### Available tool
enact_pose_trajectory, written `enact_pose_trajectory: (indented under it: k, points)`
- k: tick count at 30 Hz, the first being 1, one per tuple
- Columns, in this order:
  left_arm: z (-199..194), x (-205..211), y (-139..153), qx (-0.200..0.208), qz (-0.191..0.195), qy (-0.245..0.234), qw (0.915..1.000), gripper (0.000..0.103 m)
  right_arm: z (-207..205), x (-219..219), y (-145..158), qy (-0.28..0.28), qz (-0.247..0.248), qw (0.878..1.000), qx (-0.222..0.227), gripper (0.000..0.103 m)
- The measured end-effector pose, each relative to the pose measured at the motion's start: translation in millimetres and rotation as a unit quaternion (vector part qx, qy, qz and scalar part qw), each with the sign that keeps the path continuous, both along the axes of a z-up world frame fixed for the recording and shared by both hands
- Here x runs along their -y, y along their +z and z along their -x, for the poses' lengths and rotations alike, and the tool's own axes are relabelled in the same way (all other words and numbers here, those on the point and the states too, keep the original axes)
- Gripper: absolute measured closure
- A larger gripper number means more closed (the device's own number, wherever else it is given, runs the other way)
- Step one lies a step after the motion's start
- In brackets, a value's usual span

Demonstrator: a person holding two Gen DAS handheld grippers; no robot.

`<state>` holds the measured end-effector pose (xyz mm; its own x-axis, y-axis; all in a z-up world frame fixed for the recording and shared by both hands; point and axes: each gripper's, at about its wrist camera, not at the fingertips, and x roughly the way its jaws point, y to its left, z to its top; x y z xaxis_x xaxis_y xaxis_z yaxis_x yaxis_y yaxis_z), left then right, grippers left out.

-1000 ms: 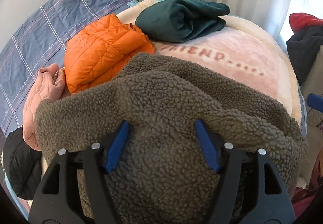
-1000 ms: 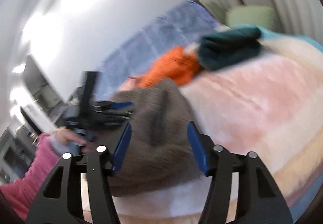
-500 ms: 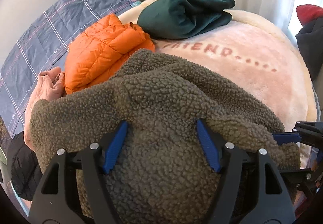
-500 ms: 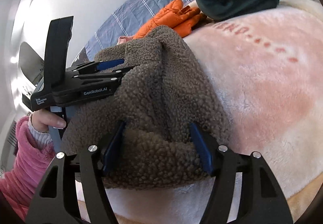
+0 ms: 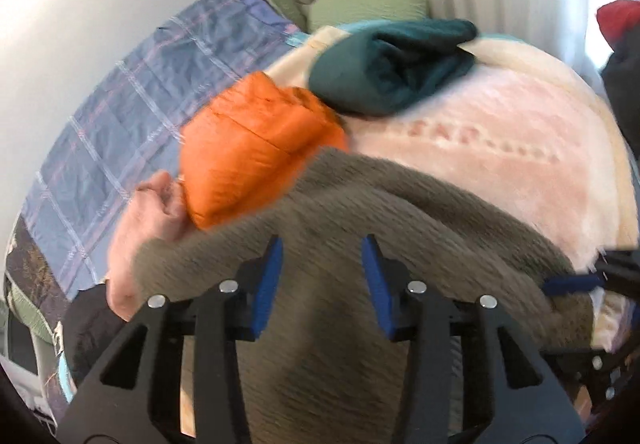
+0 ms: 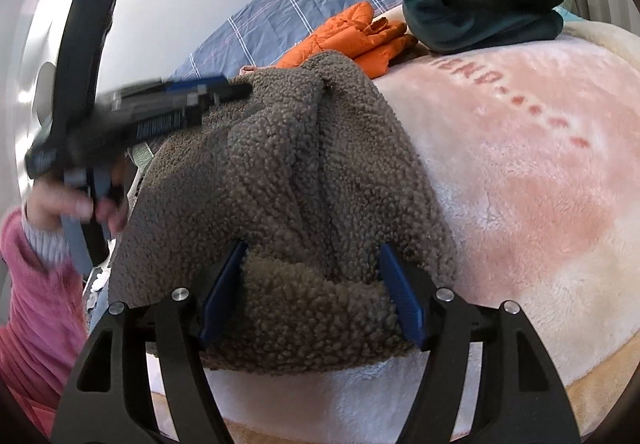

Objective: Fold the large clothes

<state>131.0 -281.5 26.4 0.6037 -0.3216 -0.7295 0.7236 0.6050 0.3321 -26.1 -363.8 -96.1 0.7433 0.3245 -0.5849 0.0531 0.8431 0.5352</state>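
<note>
Fleece jacket (image 5: pixel 400 212), brown and thick-piled, fills the lower part of the left wrist view, bunched between the fingers of my left gripper (image 5: pixel 322 284), whose jaws have just been closing on it; the frame is blurred, but the blue pads sit against the pile, so I judge this a pinch on a fold of the fleece. Beyond the fingertips and to their left lies an orange puffer jacket (image 5: pixel 248 148), touching the fleece's far edge, and further ahead a folded dark green garment (image 5: pixel 384 72) rests on the pink blanket (image 5: pixel 500 132). From the right wrist view, the same fleece lies humped at the near edge of the blanket, its rolled hem sitting between the fingers of my right gripper (image 6: pixel 310 292). Those jaws have just been widening and stand parted, the pads beside the hem without clamping it, as far as I can see. Up and to the left of my right fingertips the left gripper shows blurred over the heap. To do this step well, I would close the right pads on the hem before lifting, so both corners rise together, and pull the fleece clear of the puffer before laying it flat.
</note>
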Motion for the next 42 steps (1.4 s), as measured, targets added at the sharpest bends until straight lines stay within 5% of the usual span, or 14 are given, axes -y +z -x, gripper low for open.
enact_pose_trajectory:
  k: [3,5,6,14,19,21,23,24,25,27,34,38,42]
  points:
    - [-42.5,-10.6,-14.7,-0.024,-0.005,0.054,0.9982,0.060,3.1,0.4,0.2,0.002,-0.003,1.000,0.000,0.035]
    - [-69.6,-11.9,-72.0,-0.082,-0.062,0.078,0.9916,0.061,0.7,-3.3,0.4,0.007,0.003,1.000,-0.001,0.035]
    - [-72.0,-13.3,-83.0,-0.085,-0.058,0.079,0.9916,0.063,-1.3,-7.1,2.2,0.001,0.019,1.000,-0.001,0.034]
    - [-67.6,-14.7,-76.3,-0.071,-0.049,0.079,0.9931,0.065,-0.8,2.3,37.7,0.007,0.014,1.000,0.011,0.030]
    - [-65.3,-12.9,-73.6,-0.065,-0.051,0.080,0.9933,0.065,-24.6,-6.1,91.3,0.019,0.063,0.993,0.103,0.052]
    - [-64.6,-13.4,-72.6,-0.065,-0.050,0.081,0.9934,0.065,-46.2,-12.4,82.5,0.018,0.086,0.993,0.082,0.060]
    - [-66.2,-17.1,-71.6,-0.068,-0.040,0.082,0.9935,0.065,-80.9,-17.9,36.9,0.021,0.110,0.994,-0.010,0.061]
    - [-67.8,-19.4,-71.3,-0.069,-0.033,0.086,0.9933,0.065,-89.5,-12.5,12.1,0.024,0.082,0.996,-0.027,0.055]
    - [-68.8,-22.4,-72.2,-0.071,-0.027,0.090,0.9930,0.064,-89.7,1.1,0.4,0.019,0.033,0.999,-0.023,0.046]
    - [-76.1,-29.3,-71.7,-0.094,0.011,0.090,0.9914,0.063,-87.7,14.2,-2.3,0.020,-0.013,0.999,-0.032,0.046]
    - [-80.1,-60.3,-43.5,-0.133,0.092,0.089,0.9828,0.063,-84.2,11.7,3.1,0.020,0.010,0.999,-0.023,0.043]
    - [-81.5,-100.0,-8.2,-0.099,0.131,0.106,0.9806,0.073,-83.9,8.1,2.5,0.018,0.008,1.000,-0.021,0.042]
    - [-101.0,-115.7,-33.7,-0.112,0.105,0.147,0.9771,0.073,-83.4,6.1,3.9,0.013,0.015,1.000,-0.019,0.041]
